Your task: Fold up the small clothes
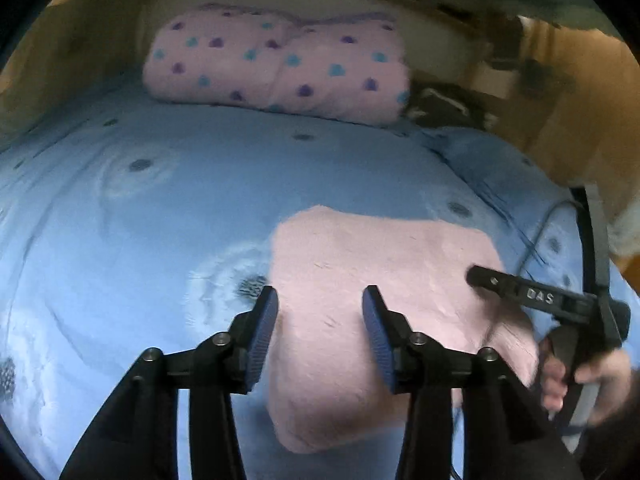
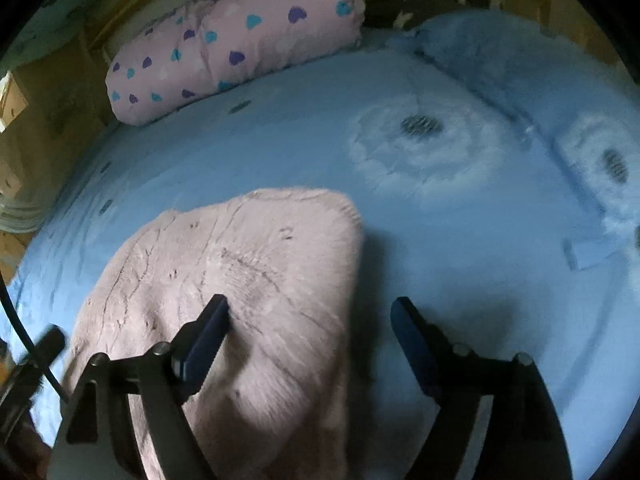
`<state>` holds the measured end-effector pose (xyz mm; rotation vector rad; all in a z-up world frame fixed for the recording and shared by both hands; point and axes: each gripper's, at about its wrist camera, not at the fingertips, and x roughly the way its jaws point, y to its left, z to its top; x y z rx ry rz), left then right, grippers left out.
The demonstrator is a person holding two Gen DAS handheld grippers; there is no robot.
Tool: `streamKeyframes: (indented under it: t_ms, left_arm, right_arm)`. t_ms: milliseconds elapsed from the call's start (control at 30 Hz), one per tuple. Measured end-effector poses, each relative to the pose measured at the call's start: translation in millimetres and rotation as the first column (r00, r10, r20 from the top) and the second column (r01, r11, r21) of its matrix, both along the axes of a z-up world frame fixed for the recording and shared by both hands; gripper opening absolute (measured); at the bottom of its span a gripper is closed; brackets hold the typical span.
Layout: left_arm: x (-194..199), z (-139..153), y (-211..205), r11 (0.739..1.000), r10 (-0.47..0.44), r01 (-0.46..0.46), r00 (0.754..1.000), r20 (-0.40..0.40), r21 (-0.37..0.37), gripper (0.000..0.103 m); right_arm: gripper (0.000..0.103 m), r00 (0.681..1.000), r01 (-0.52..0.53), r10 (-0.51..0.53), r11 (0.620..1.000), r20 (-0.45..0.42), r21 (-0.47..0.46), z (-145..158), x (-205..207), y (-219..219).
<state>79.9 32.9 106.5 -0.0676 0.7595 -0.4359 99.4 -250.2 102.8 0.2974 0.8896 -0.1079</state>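
Garment, pink, lies folded flat mid-bed. Left gripper and right gripper both released above it; final folds apparently remain.

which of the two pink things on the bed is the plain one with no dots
The plain one is the pink garment lying flat on the blue bedspread right under both grippers. The other, the pink pillow at the head of the bed, has blue and purple dots.

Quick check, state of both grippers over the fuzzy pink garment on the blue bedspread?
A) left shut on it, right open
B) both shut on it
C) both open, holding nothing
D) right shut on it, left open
C: the left gripper and right gripper both show spread jaws with nothing between them, above the fuzzy pink garment lying on the blue bedspread.
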Motion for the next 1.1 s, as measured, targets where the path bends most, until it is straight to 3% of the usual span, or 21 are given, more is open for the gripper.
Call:
streamKeyframes:
  t_ms: [67, 200, 333, 367, 433, 533, 667, 833, 900, 1033, 1100]
  left_arm:
    - [4.9, -15.9, -0.7, 1.0, -0.009, 0.01, 0.996, -0.085, 0.013, 0.014]
    - [6.1, -21.8, 4.7, 1.0, 0.002, -0.001, 0.995, -0.098, 0.009, 0.014]
    - [8.1, -17.1, 7.9, 1.0, 0.014, -0.015, 0.991, -0.131, 0.0, 0.014]
    - [7.0, -15.5, 8.0, 1.0, 0.017, -0.018, 0.99, -0.14, -0.006, 0.014]
    - [0.0, -12.6, 10.2, 1.0, 0.023, -0.024, 0.989, -0.144, -0.008, 0.014]
    - [-11.3, -6.6, 11.3, 0.999, 0.029, -0.027, 0.992, -0.121, 0.021, 0.014]
    - [-26.8, 0.2, 17.1, 0.998, 0.028, -0.023, 0.993, -0.11, 0.053, 0.014]
    - [-52.2, 6.8, 31.5, 0.997, 0.036, -0.025, 0.989, -0.143, 0.074, 0.015]
    - [-66.9, 8.8, 34.3, 0.997, 0.026, -0.014, 0.989, -0.143, 0.082, 0.02]
    - [-92.5, 0.6, 34.8, 0.99, 0.045, -0.029, 0.991, -0.122, 0.135, 0.033]
    - [-98.7, -16.7, 35.2, 0.985, 0.082, -0.054, 0.983, -0.166, 0.166, 0.035]
  right_arm:
    - [0.085, 1.0, -0.029, 0.03, 0.999, 0.009, -0.043, 7.3, -11.1, 7.2]
    - [0.085, 0.996, -0.092, 0.092, 0.996, -0.006, -0.006, 13.4, -34.2, 23.3]
    - [0.085, 0.989, -0.142, 0.135, 0.977, -0.052, -0.157, 3.0, -51.0, 43.9]
    - [0.085, 0.989, -0.134, 0.12, 0.969, -0.082, -0.207, -3.1, -50.7, 44.0]
    - [0.087, 0.992, -0.112, 0.096, 0.971, -0.081, -0.213, -5.4, -51.1, 35.7]
    - [0.087, 0.997, -0.055, 0.043, 0.972, -0.058, -0.228, 9.1, -58.1, 27.4]
    - [0.087, 0.999, -0.046, 0.047, 0.96, -0.002, -0.275, 34.9, -83.3, 34.1]
    - [0.087, 0.998, -0.054, 0.061, 0.962, 0.017, -0.268, 51.2, -122.8, 40.7]
    - [0.087, 0.998, -0.052, 0.056, 0.969, 0.008, -0.241, 49.1, -137.1, 41.7]
    - [0.088, 0.998, -0.044, 0.038, 0.988, -0.044, -0.147, 21.9, -162.5, 40.2]
    - [0.088, 0.994, -0.052, 0.04, 0.992, -0.099, -0.115, -2.5, -170.8, 38.7]
